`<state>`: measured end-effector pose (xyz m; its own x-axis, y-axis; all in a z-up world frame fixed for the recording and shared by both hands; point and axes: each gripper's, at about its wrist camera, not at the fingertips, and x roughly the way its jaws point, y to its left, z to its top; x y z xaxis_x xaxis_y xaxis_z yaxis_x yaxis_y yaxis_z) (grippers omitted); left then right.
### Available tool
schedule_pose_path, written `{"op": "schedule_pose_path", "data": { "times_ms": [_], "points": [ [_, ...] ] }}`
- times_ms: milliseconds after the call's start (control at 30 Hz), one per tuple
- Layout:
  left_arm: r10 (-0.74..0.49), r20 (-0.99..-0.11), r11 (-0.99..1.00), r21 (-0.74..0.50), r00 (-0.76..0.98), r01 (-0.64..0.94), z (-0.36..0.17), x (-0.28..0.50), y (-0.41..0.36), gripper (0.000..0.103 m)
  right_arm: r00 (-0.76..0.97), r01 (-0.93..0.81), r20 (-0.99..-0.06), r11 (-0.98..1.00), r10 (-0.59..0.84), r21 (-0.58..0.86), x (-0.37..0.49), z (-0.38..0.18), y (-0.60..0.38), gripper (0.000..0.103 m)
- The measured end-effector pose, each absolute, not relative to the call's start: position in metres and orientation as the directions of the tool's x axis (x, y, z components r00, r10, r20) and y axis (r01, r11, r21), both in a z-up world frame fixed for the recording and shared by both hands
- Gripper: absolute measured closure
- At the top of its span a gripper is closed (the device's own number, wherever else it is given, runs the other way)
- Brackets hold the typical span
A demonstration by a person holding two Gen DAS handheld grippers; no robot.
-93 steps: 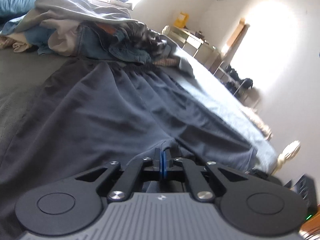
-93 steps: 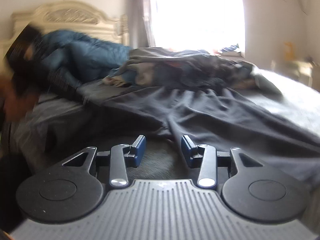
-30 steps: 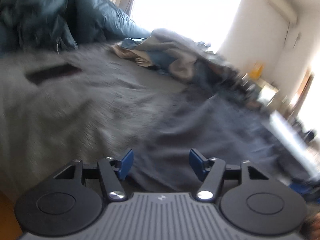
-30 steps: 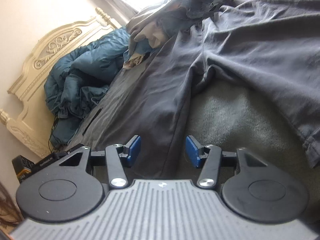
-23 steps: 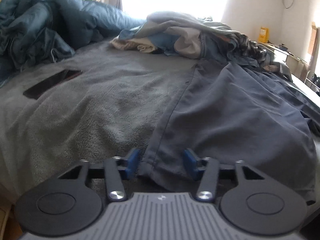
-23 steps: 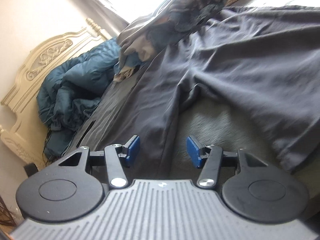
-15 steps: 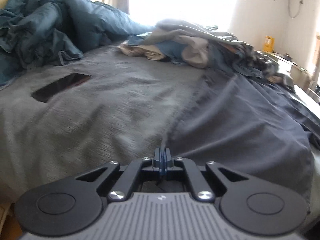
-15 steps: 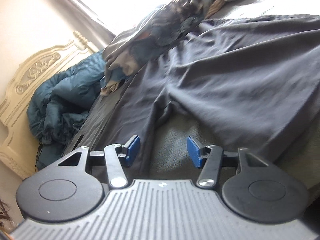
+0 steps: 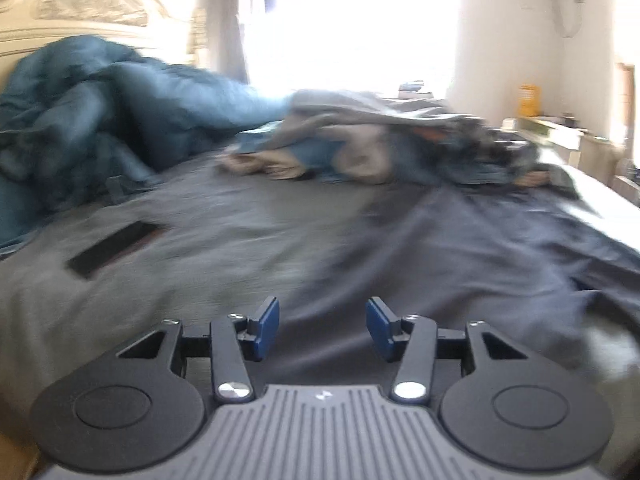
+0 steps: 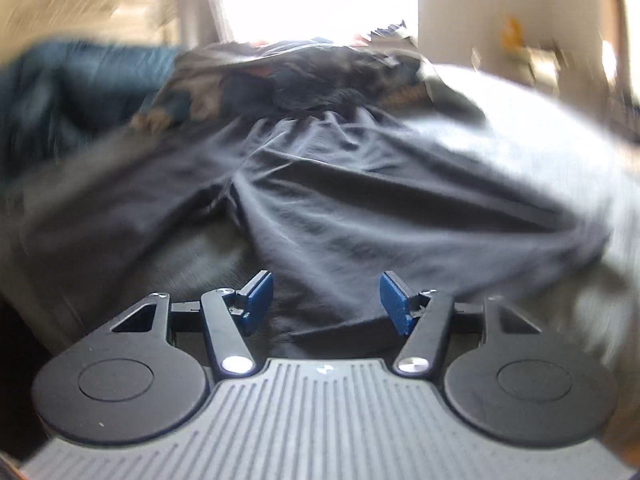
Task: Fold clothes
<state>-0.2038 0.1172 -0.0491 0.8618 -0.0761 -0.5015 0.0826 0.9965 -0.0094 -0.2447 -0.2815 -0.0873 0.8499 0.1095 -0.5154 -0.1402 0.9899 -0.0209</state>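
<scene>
**So, both grippers empty over the dark shorts — watch what you grab next**

Okay, going left to right. Far left there's the teal duvet (image 9: 80, 120) bunched up against the headboard (image 9: 80, 12), and a flat dark phone-like slab (image 9: 114, 248) lying on the grey bed cover (image 9: 208, 232). It's well apart from the garment, so you're fine there.

Your left gripper (image 9: 323, 328) has its jaws spread wide with nothing between them, hovering at the near left edge of the dark shorts (image 9: 460, 264). Fabric sits right below the pads, but it's blurry and I can't tell if they touch it.

The shorts lie spread flat on the bed, waistband end toward the messy clothes pile (image 9: 380, 148) at the back, touching or overlapping it.

Your right gripper (image 10: 327, 304) is also wide open and empty, over the hem of the right-hand leg (image 10: 380, 216).

What I'd worry about:
- Both views are motion-smeared, so closing now probably pinches the bed cover along with the hem.
- Grab one layer only and the leg will likely sag open mid-fold.
- Pull toward the pile and you might drag those loose clothes along.
</scene>
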Motion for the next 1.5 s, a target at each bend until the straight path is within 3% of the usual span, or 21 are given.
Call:
{"op": "schedule_pose_path", "data": {
  "times_ms": [133,200,267,367,700,1033,1167,1367,1500],
  "points": [
    [-0.233,-0.519,0.970,-0.067,0.822,0.233,-0.054,-0.202,0.068,0.053,0.839,-0.230,-0.532,0.961,0.114,-0.156,-0.236,-0.095,-0.270,0.048],
    [-0.294,-0.531,0.952,-0.086,0.795,0.294,-0.058,-0.201,0.045,0.053,0.823,-0.261,-0.555,0.948,0.120,-0.181,-0.233,-0.097,-0.269,0.056],
    [-0.355,-0.540,0.929,-0.109,0.764,0.354,-0.062,-0.199,0.026,0.053,0.821,-0.271,-0.559,0.941,0.117,-0.202,-0.233,-0.097,-0.270,0.076],
    [-0.431,-0.552,0.889,-0.122,0.714,0.442,-0.067,-0.198,0.000,0.053,0.825,-0.248,-0.552,0.954,0.118,-0.167,-0.232,-0.091,-0.281,0.098],
    [-0.529,-0.561,0.780,-0.024,0.637,0.626,-0.074,-0.185,-0.070,0.053,0.869,-0.174,-0.418,0.954,0.266,0.244,-0.204,-0.038,-0.358,0.102],
    [-0.600,-0.532,0.732,-0.064,0.597,0.678,-0.072,-0.168,-0.094,0.053,0.856,-0.215,-0.345,0.873,0.385,0.439,-0.186,-0.018,-0.384,0.102],
    [-0.674,-0.539,0.697,-0.239,0.505,0.676,-0.079,-0.153,-0.095,0.054,0.840,-0.204,-0.356,0.846,0.410,0.493,-0.192,-0.026,-0.385,0.102],
    [-0.834,-0.465,0.550,-0.673,0.296,0.495,-0.108,-0.125,-0.083,0.055,0.803,-0.151,-0.401,0.801,0.442,0.579,-0.193,-0.053,-0.385,0.102],
    [-0.848,-0.453,0.530,-0.738,0.275,0.417,-0.120,-0.127,-0.076,0.055,0.800,-0.120,-0.400,0.773,0.447,0.624,-0.200,-0.067,-0.386,0.101]
  ]
}}
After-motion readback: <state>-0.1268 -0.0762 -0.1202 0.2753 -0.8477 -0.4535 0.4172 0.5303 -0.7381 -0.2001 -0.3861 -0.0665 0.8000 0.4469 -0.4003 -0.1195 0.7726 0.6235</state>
